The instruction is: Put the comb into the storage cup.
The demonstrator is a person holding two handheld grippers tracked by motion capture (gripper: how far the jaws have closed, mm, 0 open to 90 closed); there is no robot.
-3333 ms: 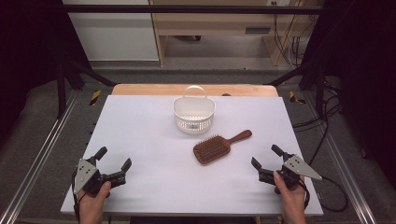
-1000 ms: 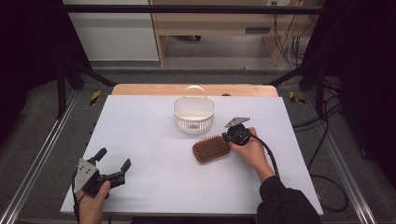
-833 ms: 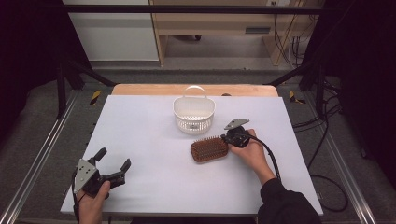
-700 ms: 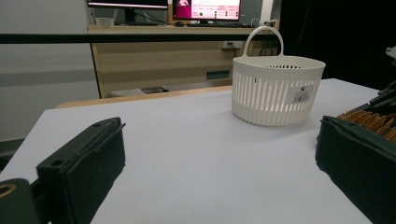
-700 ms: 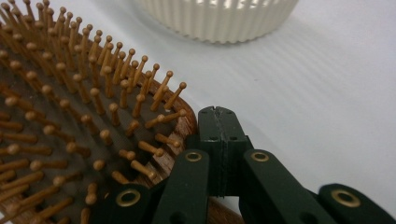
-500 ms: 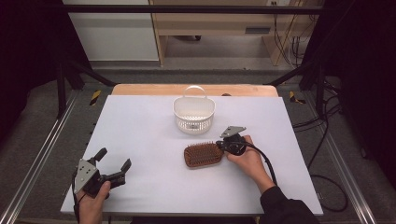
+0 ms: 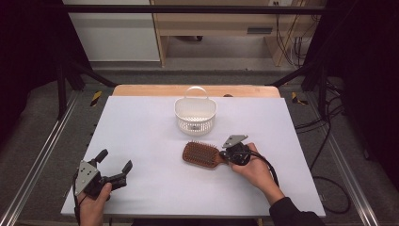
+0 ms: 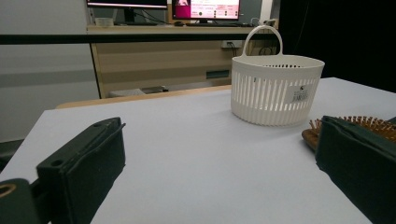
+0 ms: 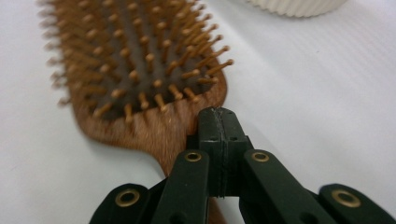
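Observation:
A brown wooden hairbrush (image 7: 201, 154) lies bristles up on the white table (image 7: 141, 122), its handle pointing right. My right gripper (image 7: 230, 155) is shut, its tips resting on the neck of the handle. In the right gripper view the two pads (image 9: 210, 135) meet flat against each other over the hairbrush (image 9: 135, 70), and the handle runs beneath them. A white slotted basket (image 7: 195, 115) with a hoop handle stands just behind the brush. My left gripper (image 7: 115, 161) stands open at the front left, nothing between its jaws. The left gripper view shows the basket (image 8: 275, 91) and the brush's bristles (image 8: 369, 123).
A wooden strip (image 7: 155, 89) runs along the table's far edge. Metal rails (image 7: 42, 155) flank the table on the left, and cables (image 7: 329, 136) trail over the floor on the right. A desk with monitors (image 8: 205, 9) stands behind the table.
My right gripper has slid left and towards the front edge with the brush, which turned from slanted to nearly level across the table. The left gripper has kept still.

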